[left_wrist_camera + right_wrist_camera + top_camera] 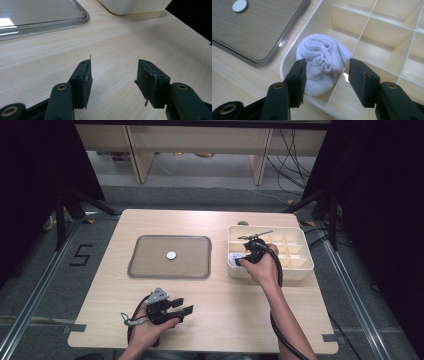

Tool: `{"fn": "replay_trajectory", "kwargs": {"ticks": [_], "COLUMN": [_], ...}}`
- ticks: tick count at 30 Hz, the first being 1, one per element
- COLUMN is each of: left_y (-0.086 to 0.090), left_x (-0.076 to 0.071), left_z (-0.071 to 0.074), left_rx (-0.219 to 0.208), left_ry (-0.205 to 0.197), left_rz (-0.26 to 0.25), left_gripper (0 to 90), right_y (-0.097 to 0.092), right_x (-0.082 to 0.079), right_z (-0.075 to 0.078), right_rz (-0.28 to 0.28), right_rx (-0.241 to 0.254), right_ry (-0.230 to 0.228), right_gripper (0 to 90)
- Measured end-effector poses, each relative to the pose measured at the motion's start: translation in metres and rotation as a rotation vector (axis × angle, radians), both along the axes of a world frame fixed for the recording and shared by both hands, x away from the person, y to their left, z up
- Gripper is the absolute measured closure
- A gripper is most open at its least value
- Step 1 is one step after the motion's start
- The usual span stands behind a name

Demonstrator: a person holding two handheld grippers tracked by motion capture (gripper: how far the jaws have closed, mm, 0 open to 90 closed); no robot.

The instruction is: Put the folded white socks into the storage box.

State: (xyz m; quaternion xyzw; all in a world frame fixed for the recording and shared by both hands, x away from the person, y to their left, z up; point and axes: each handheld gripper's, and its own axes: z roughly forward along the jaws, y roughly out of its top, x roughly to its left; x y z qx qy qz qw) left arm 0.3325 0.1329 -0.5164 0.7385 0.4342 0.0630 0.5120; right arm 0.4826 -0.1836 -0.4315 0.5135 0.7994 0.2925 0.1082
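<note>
A rolled white sock lies in the near-left compartment of a cream divided box at the table's right. My right gripper is open just over it, one jaw on each side of the sock's near end, with gaps showing; in the high view it hangs over the box's left end. My left gripper is open and holds nothing, low over bare wood near the front edge. A small white disc rests on a clear tray.
The tray lies centre-left on the table, and its rim runs close beside the box. The box's other compartments look empty. A cable trails from each gripper toward the front edge. Dark curtains flank the table.
</note>
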Motion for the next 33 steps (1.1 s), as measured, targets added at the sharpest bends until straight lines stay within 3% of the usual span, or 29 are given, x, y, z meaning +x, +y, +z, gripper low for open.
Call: {"fn": "replay_trajectory", "kwargs": {"ticks": [2, 4, 6, 7, 9, 15, 17, 24, 30, 33], "left_y": [0.000, 0.000, 0.000, 0.000, 0.000, 0.000, 0.000, 0.000, 0.000, 0.001], "left_x": [0.000, 0.000, 0.000, 0.000, 0.000, 0.000, 0.000, 0.000, -0.001, 0.000], "left_z": [0.000, -0.001, -0.001, -0.001, -0.001, -0.001, -0.001, -0.002, -0.002, -0.002], "left_rx": [0.001, -0.003, -0.002, 0.000, 0.000, -0.004, -0.001, 0.000, 0.003, 0.003], "left_ry": [0.000, -0.003, -0.003, 0.001, -0.003, 0.004, 0.003, 0.003, 0.002, -0.007], "left_rz": [0.000, -0.001, -0.002, -0.001, -0.005, 0.007, 0.010, 0.006, 0.011, 0.008], "left_gripper": [45.1, 44.9, 44.7, 44.7, 44.6, 44.4, 44.3, 44.1, 44.0, 44.0], "right_y": [0.000, -0.002, -0.003, -0.005, -0.004, -0.005, -0.006, -0.009, -0.013, -0.014], "right_x": [-0.002, -0.006, -0.011, -0.012, -0.014, -0.029, -0.034, -0.060, -0.075, -0.081], "right_z": [0.001, 0.003, 0.006, 0.005, 0.007, 0.006, 0.008, 0.006, 0.001, -0.003], "right_rz": [-0.003, -0.005, -0.013, -0.005, -0.014, 0.006, -0.002, -0.008, 0.007, 0.006], "right_rx": [0.019, 0.020, 0.038, 0.027, 0.026, 0.035, 0.004, 0.077, 0.072, 0.082], "right_ry": [0.005, -0.038, -0.040, -0.060, -0.048, -0.090, -0.104, -0.162, -0.206, -0.201], "right_gripper": [48.5, 48.2, 47.9, 47.8, 47.6, 47.2, 47.2, 47.3, 47.2, 47.1]}}
